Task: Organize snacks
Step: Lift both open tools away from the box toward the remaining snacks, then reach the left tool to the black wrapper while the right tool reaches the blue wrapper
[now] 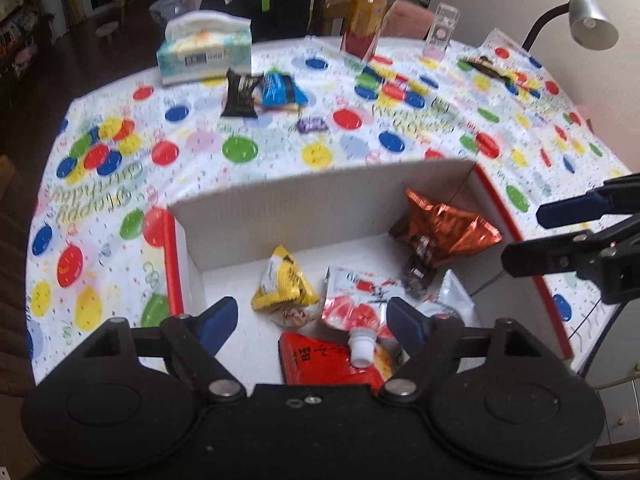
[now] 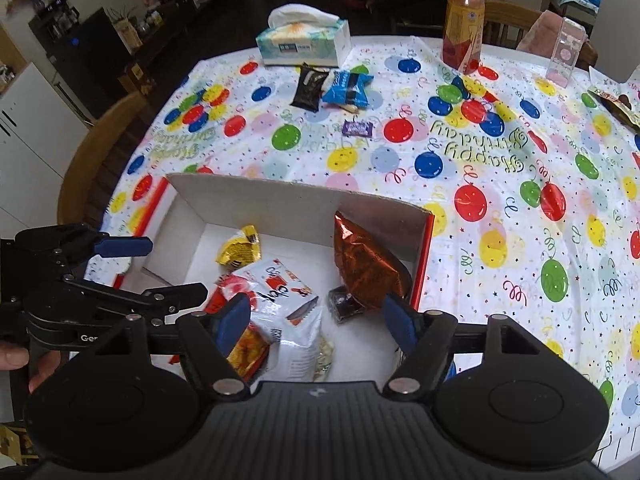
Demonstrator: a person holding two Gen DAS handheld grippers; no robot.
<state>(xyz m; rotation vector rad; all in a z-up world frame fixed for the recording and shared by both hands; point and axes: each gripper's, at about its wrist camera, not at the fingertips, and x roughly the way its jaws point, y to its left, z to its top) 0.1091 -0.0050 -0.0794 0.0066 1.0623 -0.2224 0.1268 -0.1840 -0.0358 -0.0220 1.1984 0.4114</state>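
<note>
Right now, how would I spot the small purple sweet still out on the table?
Start at the tissue box at the far edge of the balloon tablecloth. Just in front of it lie a black packet and a blue packet. Nearer the cardboard box lies the purple sweet, alone, much smaller than either packet.

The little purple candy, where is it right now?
The purple candy lies on the balloon tablecloth outside the box, just in front of the blue snack bag.

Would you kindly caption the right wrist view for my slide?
Open right gripper above a snack-filled box; three snacks remain on the party tablecloth.
</note>
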